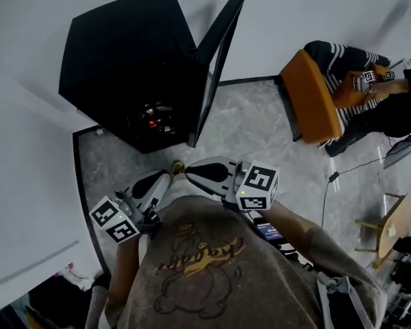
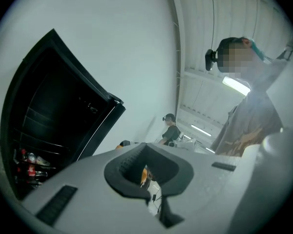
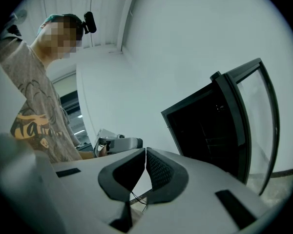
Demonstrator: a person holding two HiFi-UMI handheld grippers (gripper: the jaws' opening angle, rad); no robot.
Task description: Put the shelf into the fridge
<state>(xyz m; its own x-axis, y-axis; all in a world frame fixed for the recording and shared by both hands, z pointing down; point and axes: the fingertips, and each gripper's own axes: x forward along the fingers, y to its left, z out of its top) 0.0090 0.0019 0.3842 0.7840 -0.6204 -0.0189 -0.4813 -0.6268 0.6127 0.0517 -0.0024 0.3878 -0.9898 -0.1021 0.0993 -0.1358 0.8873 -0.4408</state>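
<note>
A black fridge (image 1: 123,67) stands on the floor with its glass door (image 1: 216,67) swung open. Small bottles or cans (image 1: 157,118) sit low inside. In the left gripper view, faint shelf lines (image 2: 41,116) cross the dark fridge interior (image 2: 49,130). I see no loose shelf outside it. My left gripper (image 1: 167,175) and right gripper (image 1: 190,171) are held close to my chest, just in front of the fridge. Both are shut with nothing between the jaws: left gripper (image 2: 146,145), right gripper (image 3: 145,151). The right gripper view shows the fridge (image 3: 210,130) and its door (image 3: 256,116) to the right.
A seated person in a striped top occupies an orange chair (image 1: 312,105) at the right. A cable (image 1: 329,177) runs over the grey floor, and a small wooden stool (image 1: 390,225) stands at the far right. White walls flank the fridge. Another person (image 2: 172,130) stands far off.
</note>
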